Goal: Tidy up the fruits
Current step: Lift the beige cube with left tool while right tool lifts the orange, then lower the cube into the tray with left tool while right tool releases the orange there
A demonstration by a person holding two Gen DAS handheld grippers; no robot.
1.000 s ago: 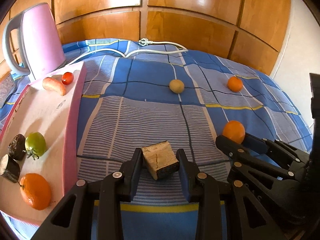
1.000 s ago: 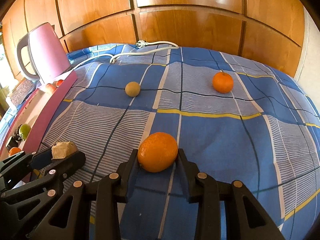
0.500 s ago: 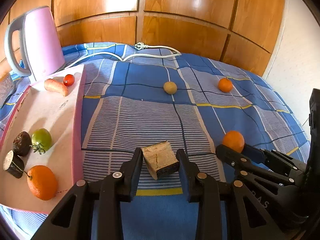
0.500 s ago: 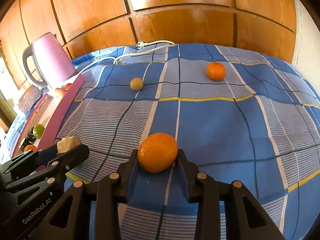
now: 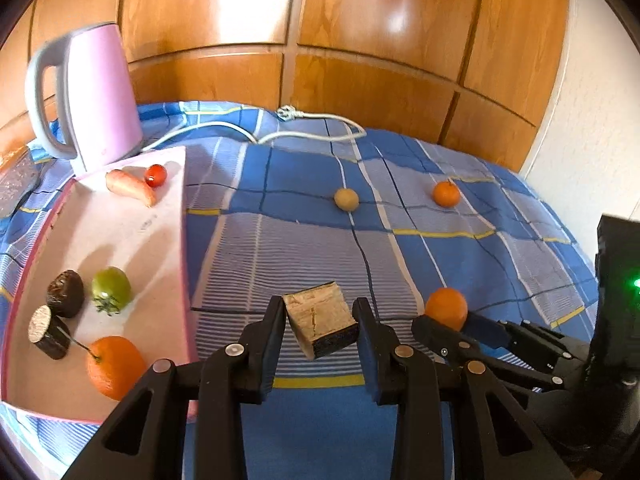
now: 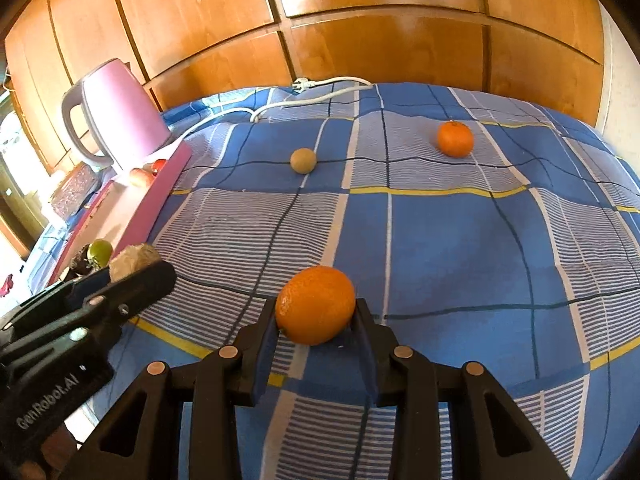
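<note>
"GenRobot.AI" marks the left gripper [image 6: 136,268], clamping a block [image 5: 322,324]; right gripper [image 6: 316,320] grips an orange [image 6: 316,310] over blue plaid cloth [image 6: 440,240], wood panels [image 6: 360,20] behind.

2 wrist fisheyes | close, tilted down over bedspread [image 5: 304,240] | facing wooden wall | both show kettle [image 6: 120,112], probably same tray

1. Wall panels [image 5: 208,12]: varnished wood, glossy, glare spots.
2. Bedspread [image 6: 440,240]: woven cloth, matt, blue check with fine stripes.
3. Kettle [image 5: 104,92]: smooth pink plastic, slight sheen, grey handle.
4. Tray [image 5: 120,232]: pale matt surface, pink rim.
5. Left gripper [image 5: 320,320] and right gripper [image 6: 316,316]: black matt plastic, metal rivets.
6. Cut chunk [image 5: 322,320] between the left pads: rough, fibrous, tan face, dark rind.
7. Orange [image 6: 315,310]: pebbled, waxy skin.
8. Cable [image 5: 320,128]: smooth white plastic.
</note>
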